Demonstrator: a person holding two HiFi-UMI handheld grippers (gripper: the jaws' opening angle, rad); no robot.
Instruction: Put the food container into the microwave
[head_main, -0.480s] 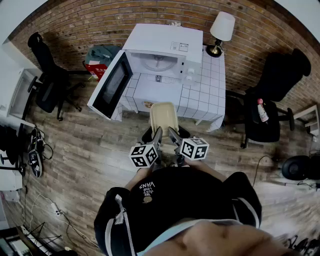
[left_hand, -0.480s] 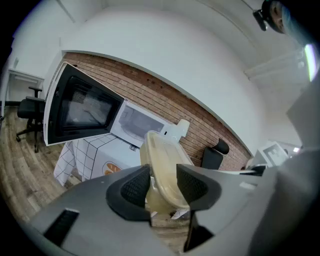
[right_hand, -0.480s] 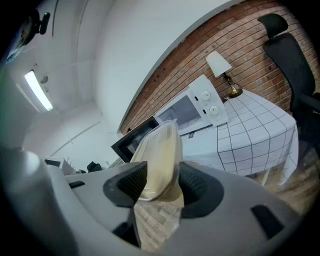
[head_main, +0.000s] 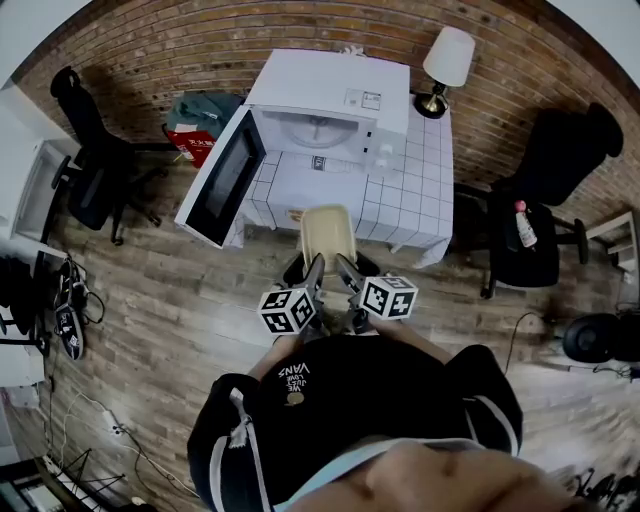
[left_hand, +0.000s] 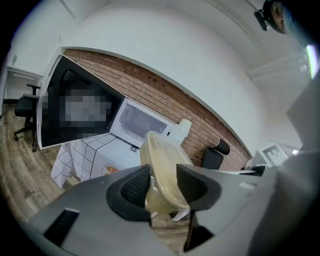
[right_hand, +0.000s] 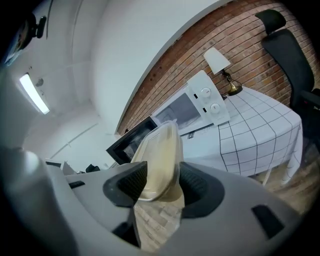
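Gripping the container (head_main: 328, 232), my left claw (left_hand: 162, 186) and right claw (right_hand: 161, 186) clamp its near end. Ahead sits the microwave (head_main: 335, 98), door (head_main: 222, 178) open leftward, lamp (head_main: 447, 55) rightward.

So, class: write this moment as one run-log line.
left gripper shut on food container | right gripper shut on it too | microwave on table, door open | food container not yet inside
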